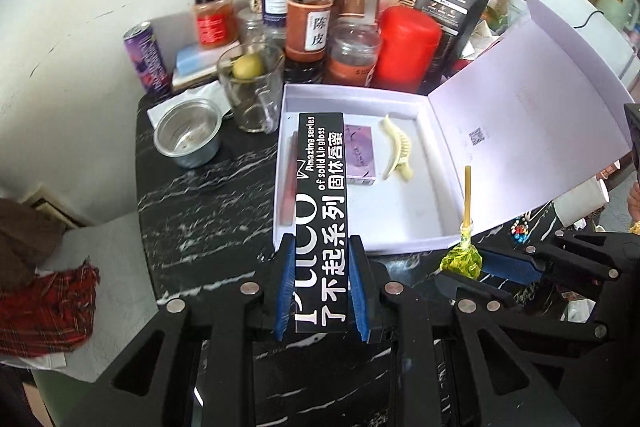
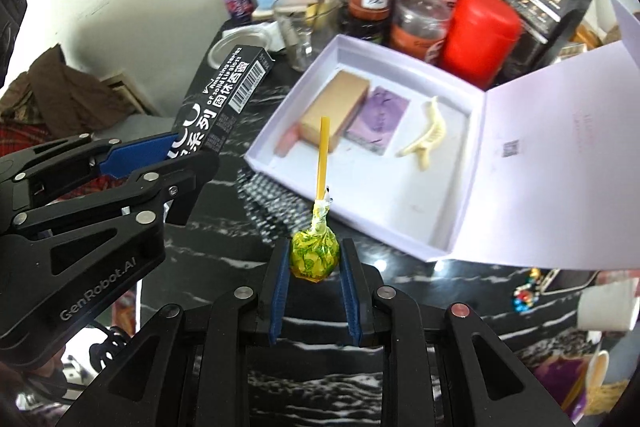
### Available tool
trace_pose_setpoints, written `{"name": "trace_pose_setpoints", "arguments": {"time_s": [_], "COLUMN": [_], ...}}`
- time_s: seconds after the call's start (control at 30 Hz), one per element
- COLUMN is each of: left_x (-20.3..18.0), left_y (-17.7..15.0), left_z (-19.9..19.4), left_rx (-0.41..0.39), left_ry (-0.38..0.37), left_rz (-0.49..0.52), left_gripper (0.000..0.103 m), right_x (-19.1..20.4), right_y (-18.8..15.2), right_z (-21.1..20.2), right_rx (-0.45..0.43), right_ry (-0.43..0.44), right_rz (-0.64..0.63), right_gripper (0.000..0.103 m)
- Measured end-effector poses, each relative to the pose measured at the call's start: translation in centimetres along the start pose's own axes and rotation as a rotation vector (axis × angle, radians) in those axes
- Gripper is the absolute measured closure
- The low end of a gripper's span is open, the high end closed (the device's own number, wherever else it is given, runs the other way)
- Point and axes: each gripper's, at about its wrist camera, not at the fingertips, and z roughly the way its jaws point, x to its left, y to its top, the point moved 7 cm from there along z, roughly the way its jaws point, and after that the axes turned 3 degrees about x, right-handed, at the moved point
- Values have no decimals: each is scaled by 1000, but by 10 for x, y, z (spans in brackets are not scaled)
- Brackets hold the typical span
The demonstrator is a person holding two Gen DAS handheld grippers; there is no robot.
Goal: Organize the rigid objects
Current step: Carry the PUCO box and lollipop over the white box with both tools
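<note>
one black lip-gloss box (image 1: 320, 211) pinched in left hand-held gripper (image 1: 320, 291); one lollipop (image 2: 315, 254) pinched in right hand-held gripper (image 2: 314, 287); one open white box (image 2: 400, 75) ahead of both.

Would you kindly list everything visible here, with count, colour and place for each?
Long lip gloss carton: one, black with white lettering, held in the left gripper.
Wrapped lollipop: one, yellow-green with yellow stick, held in the right gripper.
Open gift box: one, pale lilac, on the marble table, lid up on its right.
Flat packet: one, purple, inside the box.
Hair claw clip: one, cream, inside the box, right of the packet.
Rectangular carton: one, tan, inside the box, left.
Cylindrical canister: one, red, behind the box.
Spice jars: several, clear, behind the box.
Steel cup: one, silver, left of the box.
Drink can: one, purple, far left.
Left gripper: black, blue pads.
Right gripper: black, blue pads.
</note>
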Motion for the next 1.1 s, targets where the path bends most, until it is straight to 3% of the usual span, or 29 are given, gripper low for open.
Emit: {"name": "trace_pose_setpoints", "arguments": {"time_s": [0.77,1.1], "left_x": [-26,-22], "left_y": [89,103], "left_z": [31,61], "left_rx": [-55,-26], "left_ry": [-9,-6], "left_rz": [75,65], "left_gripper": [78,78], "right_x": [-74,-93], "right_y": [69,92], "right_z": [-9,7], "right_rx": [-73,-71], "right_ry": [-55,-75], "right_rz": [69,95], "right_gripper": [79,79]}}
